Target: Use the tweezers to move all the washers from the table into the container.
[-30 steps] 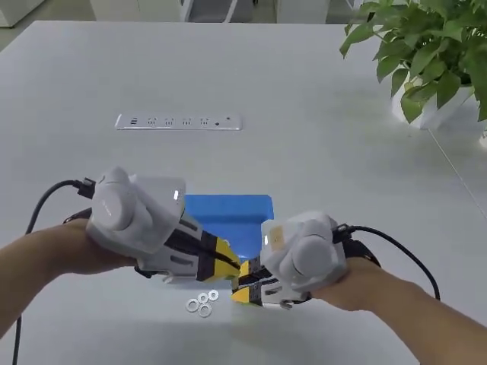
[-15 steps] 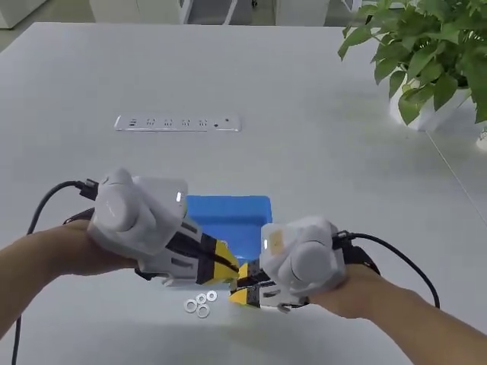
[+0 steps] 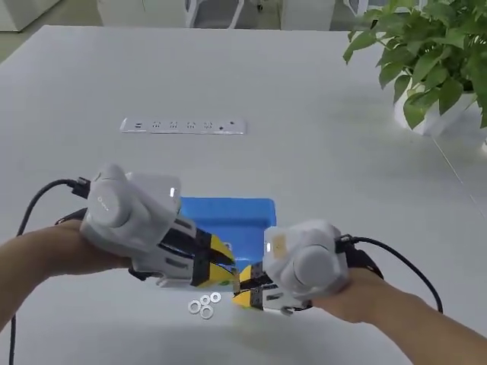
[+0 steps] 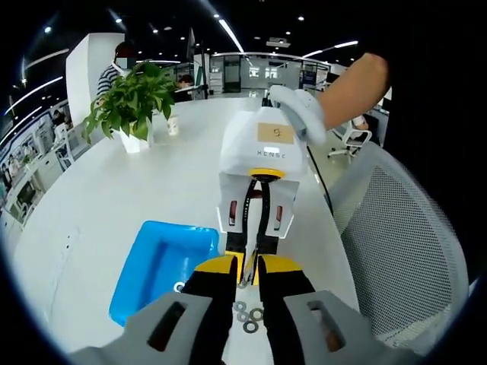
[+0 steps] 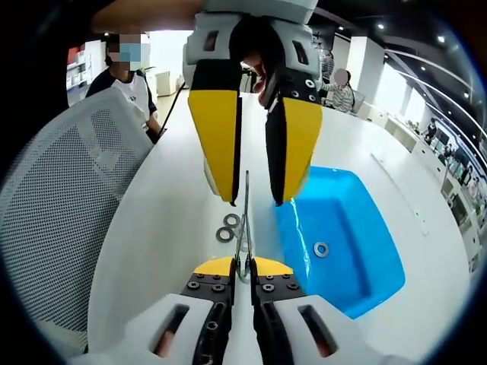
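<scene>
Three steel washers (image 3: 204,304) lie on the white table just in front of the blue container (image 3: 228,213). One more washer (image 5: 321,249) rests inside the container (image 5: 365,266). My right gripper (image 5: 243,268) is shut on the thin metal tweezers (image 5: 245,220), which point away over the loose washers (image 5: 228,226). My left gripper (image 5: 255,199) faces it tip to tip. Its yellow fingers stand a little apart, with the tweezers' tip between them. In the head view the left gripper (image 3: 222,255) and right gripper (image 3: 242,293) meet just right of the washers.
A white power strip (image 3: 183,126) lies further back on the table. A potted plant (image 3: 434,61) stands at the far right. A mesh office chair (image 5: 68,190) is close to the table's near edge, and people stand in the background.
The head camera has shifted a little. Both grippers stay tip to tip beside the washers, with no clear move.
</scene>
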The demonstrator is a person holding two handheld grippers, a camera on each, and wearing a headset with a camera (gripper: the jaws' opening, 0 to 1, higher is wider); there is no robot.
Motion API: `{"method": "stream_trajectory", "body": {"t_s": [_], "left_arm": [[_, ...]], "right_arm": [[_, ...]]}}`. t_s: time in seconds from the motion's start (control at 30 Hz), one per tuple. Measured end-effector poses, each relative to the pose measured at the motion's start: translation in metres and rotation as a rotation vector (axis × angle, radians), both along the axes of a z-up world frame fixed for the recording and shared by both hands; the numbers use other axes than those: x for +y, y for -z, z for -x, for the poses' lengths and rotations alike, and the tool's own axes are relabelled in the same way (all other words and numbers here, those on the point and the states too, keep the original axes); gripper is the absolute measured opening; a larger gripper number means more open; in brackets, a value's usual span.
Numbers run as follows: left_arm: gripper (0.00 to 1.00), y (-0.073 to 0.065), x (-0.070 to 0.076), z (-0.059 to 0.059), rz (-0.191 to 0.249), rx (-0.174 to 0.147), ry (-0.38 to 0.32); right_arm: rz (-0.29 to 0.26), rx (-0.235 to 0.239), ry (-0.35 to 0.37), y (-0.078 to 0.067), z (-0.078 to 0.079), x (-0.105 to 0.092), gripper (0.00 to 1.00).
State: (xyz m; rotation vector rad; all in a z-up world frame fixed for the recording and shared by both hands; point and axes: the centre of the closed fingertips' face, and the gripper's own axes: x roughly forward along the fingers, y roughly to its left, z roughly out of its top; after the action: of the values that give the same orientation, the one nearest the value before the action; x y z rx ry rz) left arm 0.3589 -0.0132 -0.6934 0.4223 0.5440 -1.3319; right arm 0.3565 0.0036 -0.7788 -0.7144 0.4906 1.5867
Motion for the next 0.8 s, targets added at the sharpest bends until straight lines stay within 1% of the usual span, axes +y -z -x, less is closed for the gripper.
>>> {"method": "stream_trajectory", "body": {"t_s": [0.17, 0.2, 0.3, 0.33, 0.47, 0.57, 0.67, 0.8], "left_arm": [[0.21, -0.003, 0.006, 0.003, 0.012, -0.004, -0.03], [0.22, -0.004, 0.007, 0.003, 0.016, 0.0, -0.039], [0.26, -0.004, 0.009, 0.006, 0.016, 0.002, -0.056], [0.26, -0.003, 0.012, 0.007, 0.016, 0.0, -0.063], [0.29, -0.003, 0.019, 0.009, 0.025, 0.006, -0.096], [0.32, -0.001, 0.027, 0.01, 0.026, 0.006, -0.119], [0.35, -0.003, 0.031, 0.013, 0.037, 0.01, -0.15], [0.42, -0.003, 0.037, 0.015, 0.049, 0.015, -0.188]], "right_arm": [[0.006, -0.006, -0.006, -0.001, 0.001, 0.0, 0.08], [0.007, -0.005, -0.007, -0.001, 0.001, 0.001, 0.08], [0.011, -0.008, -0.006, -0.001, 0.0, 0.001, 0.08], [0.012, -0.009, -0.002, -0.001, -0.001, 0.0, 0.08], [0.016, -0.007, 0.001, -0.002, -0.003, -0.001, 0.08], [0.016, -0.009, 0.004, -0.006, -0.004, -0.003, 0.08], [0.01, -0.011, 0.005, -0.013, -0.005, -0.004, 0.08], [-0.013, -0.006, 0.006, -0.027, -0.006, -0.002, 0.08]]}}
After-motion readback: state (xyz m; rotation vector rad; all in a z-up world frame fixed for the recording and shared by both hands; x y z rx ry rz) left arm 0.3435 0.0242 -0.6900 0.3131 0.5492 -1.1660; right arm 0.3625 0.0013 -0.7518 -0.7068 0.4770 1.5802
